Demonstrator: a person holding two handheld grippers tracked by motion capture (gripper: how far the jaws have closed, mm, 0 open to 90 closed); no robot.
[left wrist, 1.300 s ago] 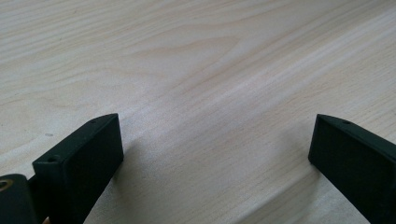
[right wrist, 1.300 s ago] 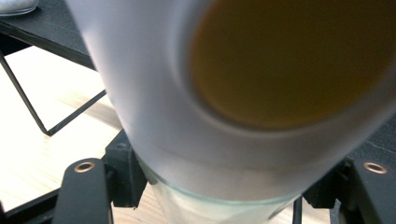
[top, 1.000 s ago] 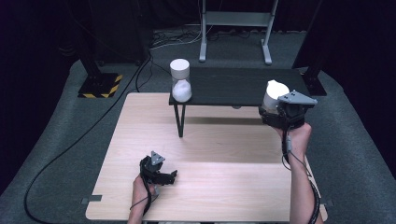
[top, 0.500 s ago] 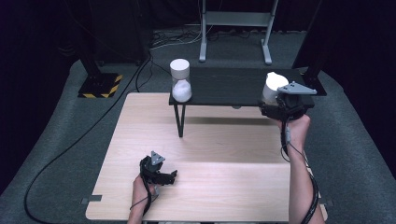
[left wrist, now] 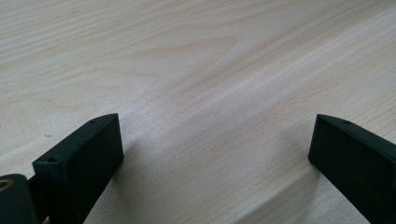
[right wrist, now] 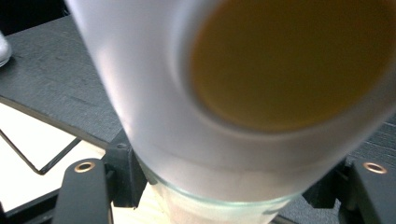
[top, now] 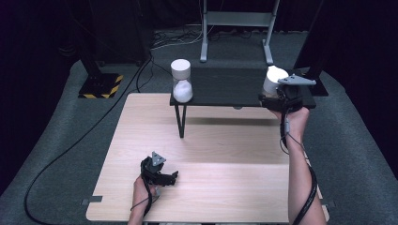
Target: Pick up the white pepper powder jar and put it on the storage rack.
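A white sand timer [top: 181, 86] with a white cap stands upright on the left end of the black raised shelf [top: 225, 86]. My right gripper [top: 276, 97] is shut on a second white timer [top: 273, 76] and holds it above the right end of that shelf. In the right gripper view the timer [right wrist: 187, 116] looms close and blurred, with a white cap, a brownish end face and glass below; the jaws of the right gripper [right wrist: 233, 191] clasp it from both sides. My left gripper [top: 170, 177] lies low on the wooden table [top: 225, 150], jaws wide open on bare wood [left wrist: 215, 140].
The shelf stands on thin black legs [top: 180, 122] over the table's far part. A grey stand [top: 234, 28] and cables [top: 70, 145] lie on the carpet beyond and left of the table.
My right gripper has carried the timer farther away and a little higher, over the shelf's right end. The left gripper has stayed put.
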